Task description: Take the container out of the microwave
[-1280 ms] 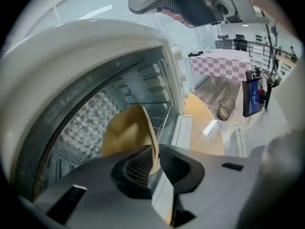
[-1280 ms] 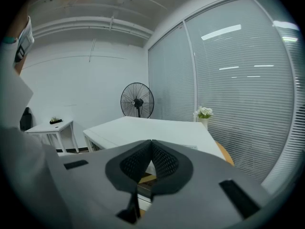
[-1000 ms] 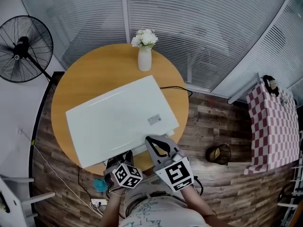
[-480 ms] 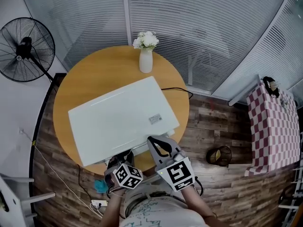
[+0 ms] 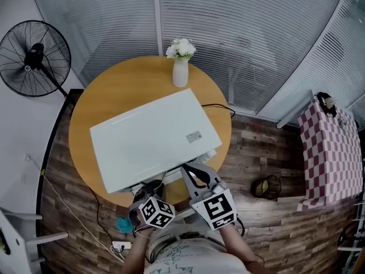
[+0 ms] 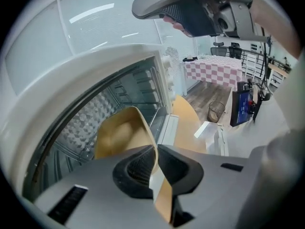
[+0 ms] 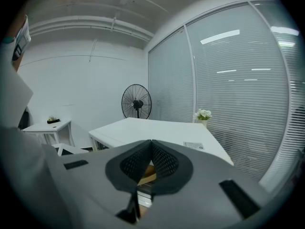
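Pinching one wall of the tan paper container between its pads, the left gripper has its jaws closed on that thin rim, a grip that suits a light, soft-sided bowl which offers no handle and would buckle if squeezed across its full width. The container sits at the mouth of the white microwave, its body framed by the open cavity with the patterned inner wall behind it, so I judge it only partly out and the lift-out under way, not finished. The microwave stands on the round wooden table with its opening turned toward the person, which explains why both grippers work low at the near edge, tucked under the front of the casing in the head view. The right gripper has its jaws together with nothing caught between them; it is held higher, looking over the flat top of the microwave toward the fan and the flower vase, most likely kept up and out of the way so the opening stays free for the left one. With a single-wall grip the bowl may tilt or fold, so a slow, level pull seems called for
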`<state>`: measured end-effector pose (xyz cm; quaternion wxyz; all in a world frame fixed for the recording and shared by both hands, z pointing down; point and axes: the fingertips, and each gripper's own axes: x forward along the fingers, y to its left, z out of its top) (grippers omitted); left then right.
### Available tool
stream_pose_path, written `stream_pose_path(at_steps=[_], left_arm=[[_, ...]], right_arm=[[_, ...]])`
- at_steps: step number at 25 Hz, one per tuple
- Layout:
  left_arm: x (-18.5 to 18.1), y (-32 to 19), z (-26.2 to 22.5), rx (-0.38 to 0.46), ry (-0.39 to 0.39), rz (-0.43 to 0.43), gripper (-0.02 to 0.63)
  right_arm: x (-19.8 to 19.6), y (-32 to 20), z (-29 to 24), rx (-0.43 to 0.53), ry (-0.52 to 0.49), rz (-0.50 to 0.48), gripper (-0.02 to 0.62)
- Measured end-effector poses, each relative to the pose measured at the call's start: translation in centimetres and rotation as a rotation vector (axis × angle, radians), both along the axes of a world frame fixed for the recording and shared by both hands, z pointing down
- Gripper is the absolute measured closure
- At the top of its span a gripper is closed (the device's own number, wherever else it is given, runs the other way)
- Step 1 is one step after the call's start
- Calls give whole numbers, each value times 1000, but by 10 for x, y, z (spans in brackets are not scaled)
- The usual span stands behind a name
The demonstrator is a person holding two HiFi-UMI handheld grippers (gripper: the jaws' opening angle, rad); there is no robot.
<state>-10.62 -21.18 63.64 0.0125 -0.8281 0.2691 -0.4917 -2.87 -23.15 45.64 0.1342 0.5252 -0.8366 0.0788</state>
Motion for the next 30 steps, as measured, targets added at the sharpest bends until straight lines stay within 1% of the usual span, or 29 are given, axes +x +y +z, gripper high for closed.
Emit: stream_pose_path(at_steps=[7, 16, 19, 24, 30], left_arm=[[-18, 15, -3, -7, 16, 25, 572], [-31, 21, -3, -1, 25, 26, 572], [-30, 23, -5, 2, 27, 18, 572], [-23, 27, -5, -1, 12, 14, 572], [-8, 29, -8, -1, -10, -15, 572]], right_arm=[[-19, 13, 4, 10, 9, 30, 603], [-36, 20, 3, 8, 19, 23, 603], [-38, 22, 3, 0, 19, 7, 603], [-36, 22, 2, 19, 2, -24, 603], [-19, 27, -2, 16, -6, -60, 603]])
